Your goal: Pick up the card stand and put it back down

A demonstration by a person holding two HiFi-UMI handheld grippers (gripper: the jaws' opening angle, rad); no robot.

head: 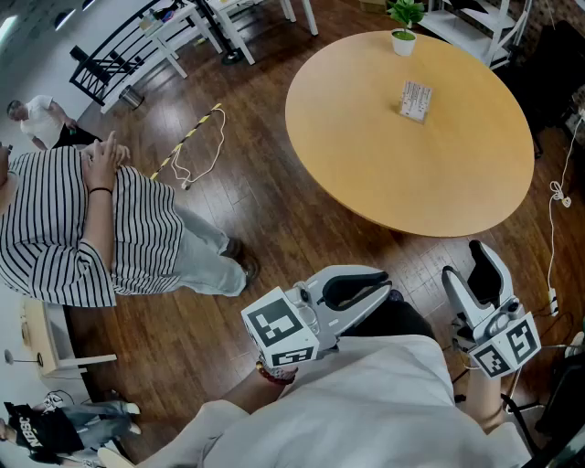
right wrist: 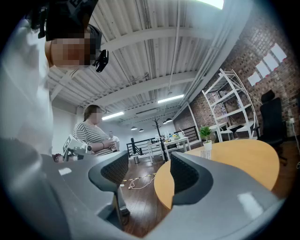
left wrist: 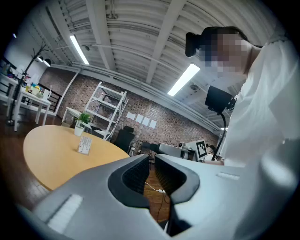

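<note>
The card stand [head: 416,101], a small white printed card in a clear holder, stands upright on the far right part of the round wooden table [head: 366,174]. It also shows small in the left gripper view [left wrist: 84,144] and the right gripper view [right wrist: 205,153]. Both grippers hang low near my body, well short of the table's near edge. My left gripper [head: 379,285] [left wrist: 150,164] has its jaws nearly together, a thin slit between them and nothing in it. My right gripper [head: 471,265] [right wrist: 149,161] stands open and empty, pointing toward the table.
A small potted plant [head: 403,27] stands at the table's far edge, behind the card stand. A person in a striped shirt [head: 91,228] stands at the left. Cables lie on the wooden floor [head: 196,146] [head: 558,196]. White tables and shelves [head: 183,27] line the back.
</note>
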